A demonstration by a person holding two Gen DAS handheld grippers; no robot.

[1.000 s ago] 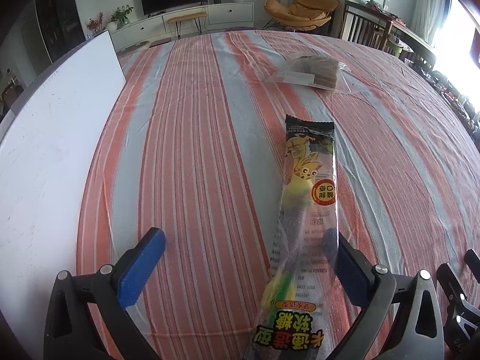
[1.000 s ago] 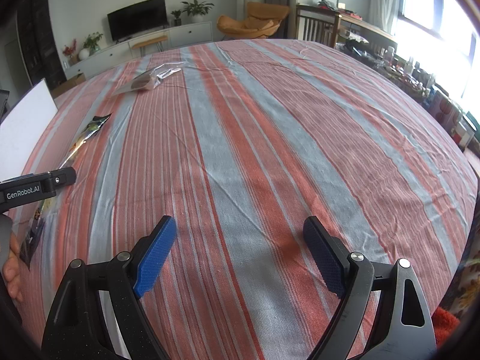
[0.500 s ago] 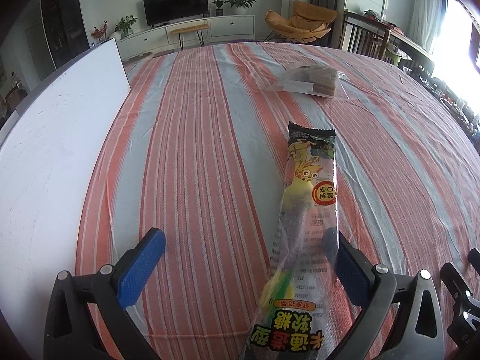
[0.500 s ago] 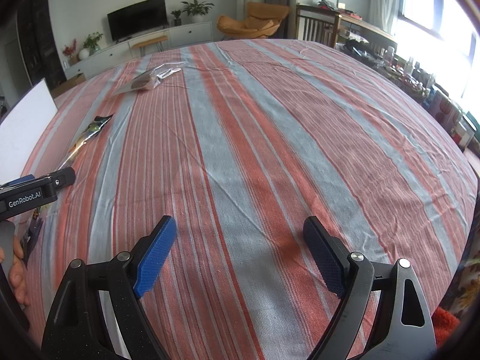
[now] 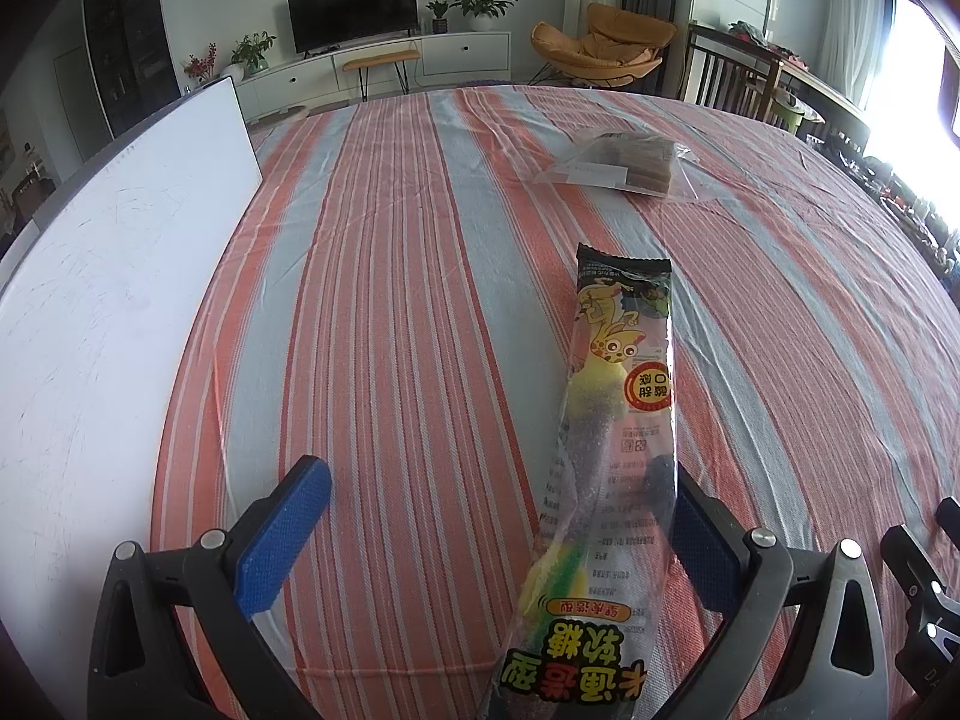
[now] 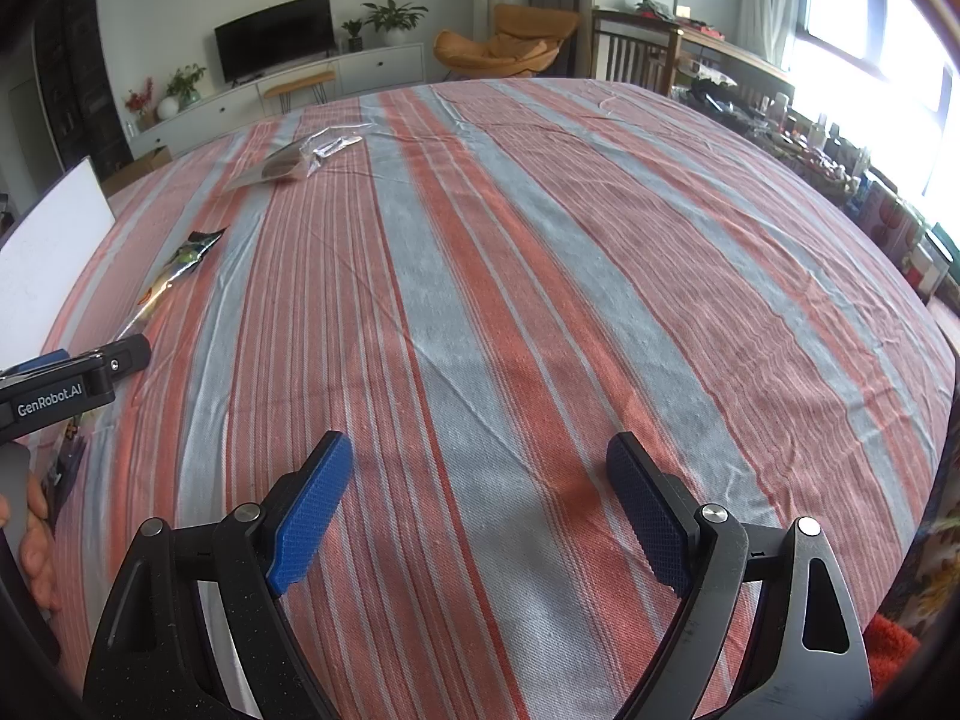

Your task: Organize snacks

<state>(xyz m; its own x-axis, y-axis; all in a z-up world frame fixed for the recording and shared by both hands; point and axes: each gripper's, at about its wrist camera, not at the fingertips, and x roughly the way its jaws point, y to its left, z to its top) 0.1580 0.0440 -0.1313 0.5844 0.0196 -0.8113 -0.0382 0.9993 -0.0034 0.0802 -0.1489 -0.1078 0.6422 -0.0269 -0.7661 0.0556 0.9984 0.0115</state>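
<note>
A long candy packet with a yellow cartoon print lies lengthwise on the striped tablecloth. My left gripper is open around its near half, and the packet rests close beside the right finger while the left finger stands well apart. A clear bag with a brown snack lies farther back. My right gripper is open over bare cloth with nothing between its fingers. The right wrist view shows the candy packet and the clear bag off to the left.
A white board covers the table's left side. In the right wrist view the left gripper's body and a hand sit at the left edge. The table's right edge drops toward cluttered shelves.
</note>
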